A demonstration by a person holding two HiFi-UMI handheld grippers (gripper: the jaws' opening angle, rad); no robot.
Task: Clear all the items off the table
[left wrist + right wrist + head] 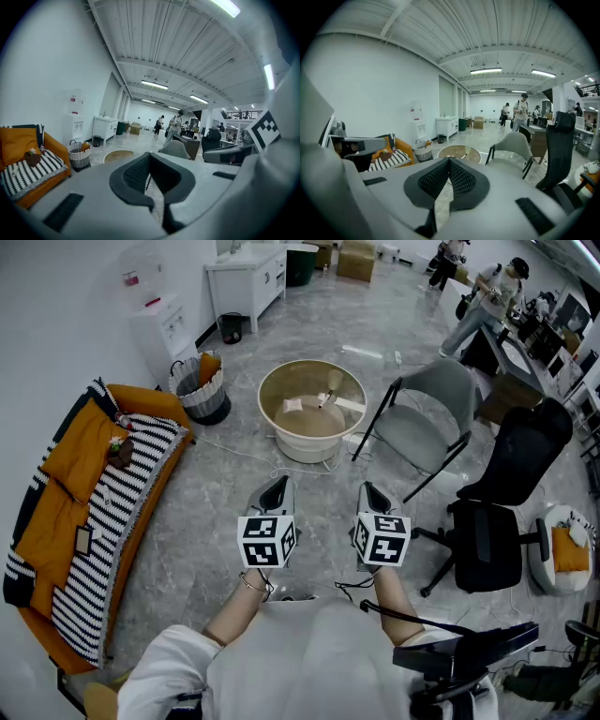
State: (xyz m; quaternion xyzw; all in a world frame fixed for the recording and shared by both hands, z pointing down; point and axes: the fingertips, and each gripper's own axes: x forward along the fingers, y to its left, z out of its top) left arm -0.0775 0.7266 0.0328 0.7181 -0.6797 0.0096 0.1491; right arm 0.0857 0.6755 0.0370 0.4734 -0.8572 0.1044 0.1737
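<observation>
Left claw (276, 486) and right claw (371, 491) pressed together, empty, short of round worktop (266, 405); unopened, they could knock items (293, 405) off.

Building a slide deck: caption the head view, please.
Left tool and right tool, both shut and empty, face a round table bearing small items.

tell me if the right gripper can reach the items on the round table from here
Probably not yet: the right gripper, jaws shut, is held near the body, while the round table stands well ahead across the floor. Nothing blocks the way; stepping closer should do.
</observation>
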